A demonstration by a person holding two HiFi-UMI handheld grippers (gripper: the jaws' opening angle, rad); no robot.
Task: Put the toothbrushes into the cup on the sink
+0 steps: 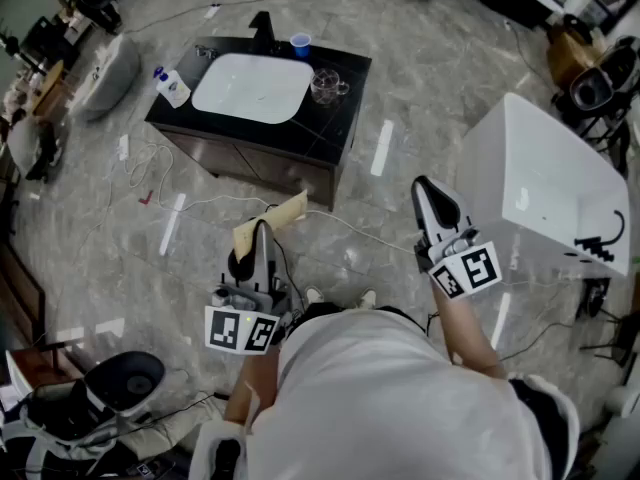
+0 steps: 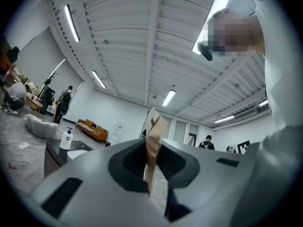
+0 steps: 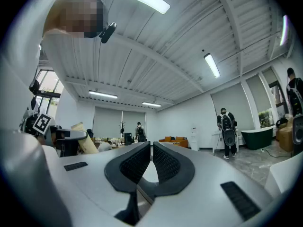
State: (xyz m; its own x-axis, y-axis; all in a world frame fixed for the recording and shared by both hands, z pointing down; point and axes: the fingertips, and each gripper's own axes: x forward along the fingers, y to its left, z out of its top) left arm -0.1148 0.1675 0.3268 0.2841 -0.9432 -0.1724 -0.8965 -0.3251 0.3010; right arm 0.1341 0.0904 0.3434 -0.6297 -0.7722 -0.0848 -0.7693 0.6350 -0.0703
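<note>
The black sink counter point(image 1: 335, 118) with its white basin stands far ahead on the floor. A blue cup point(image 1: 300, 43) and a clear glass mug point(image 1: 326, 86) stand on it. My left gripper point(image 1: 262, 232) is held near my body, well short of the counter, pointing up. It is shut on a flat tan cardboard packet point(image 1: 285, 213), which sticks out past the fingertips. In the left gripper view the packet point(image 2: 154, 134) stands edge-on between the jaws of the left gripper point(image 2: 150, 162). My right gripper point(image 1: 432, 200) is shut with nothing in it, and the right gripper point(image 3: 151, 161) also points upward. No bare toothbrush is visible.
A soap bottle point(image 1: 172, 86) sits at the counter's left end. A large white tub point(image 1: 545, 183) stands to the right. Cables point(image 1: 150, 168) trail over the marble floor. A black and white machine point(image 1: 120, 383) is at the lower left. People stand far off point(image 3: 226, 131).
</note>
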